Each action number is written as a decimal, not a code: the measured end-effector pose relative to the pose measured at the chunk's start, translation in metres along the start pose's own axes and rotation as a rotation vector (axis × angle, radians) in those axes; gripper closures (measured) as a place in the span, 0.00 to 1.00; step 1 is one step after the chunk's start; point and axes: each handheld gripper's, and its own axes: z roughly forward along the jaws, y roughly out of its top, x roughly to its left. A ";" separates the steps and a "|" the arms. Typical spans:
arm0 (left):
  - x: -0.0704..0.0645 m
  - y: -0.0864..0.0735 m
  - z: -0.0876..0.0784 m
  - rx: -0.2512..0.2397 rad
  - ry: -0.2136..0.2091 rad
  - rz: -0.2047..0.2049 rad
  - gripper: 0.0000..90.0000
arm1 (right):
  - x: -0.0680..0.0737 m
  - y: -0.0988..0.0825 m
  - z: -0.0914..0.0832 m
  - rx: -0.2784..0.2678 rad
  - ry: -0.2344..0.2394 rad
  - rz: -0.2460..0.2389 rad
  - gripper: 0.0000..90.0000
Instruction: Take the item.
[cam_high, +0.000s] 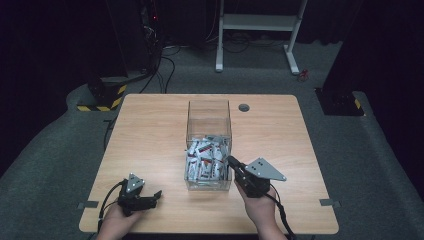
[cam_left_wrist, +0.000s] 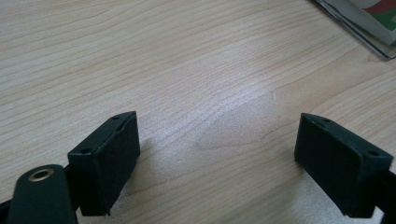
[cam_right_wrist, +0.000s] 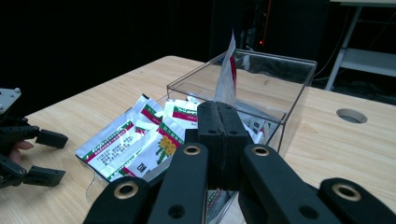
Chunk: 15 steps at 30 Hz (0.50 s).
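A white sachet with a red stripe (cam_right_wrist: 227, 70) is pinched upright between the closed jaws of the right gripper (cam_right_wrist: 223, 122), above the clear rectangular plastic box (cam_high: 208, 116) of similar sachets. The left gripper (cam_left_wrist: 217, 154) is held wide apart, empty, over the light wooden table (cam_left_wrist: 140, 56).
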 end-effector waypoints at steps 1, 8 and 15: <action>0.000 0.000 0.000 0.001 0.000 0.000 0.16 | -0.001 0.001 -0.001 -0.003 -0.001 -0.002 1.00; 0.000 0.000 0.000 0.001 -0.001 0.001 0.16 | -0.005 0.004 -0.008 -0.025 -0.019 0.000 1.00; 0.000 0.000 0.000 -0.001 -0.001 0.000 0.16 | -0.012 0.007 -0.014 -0.039 -0.046 0.002 1.00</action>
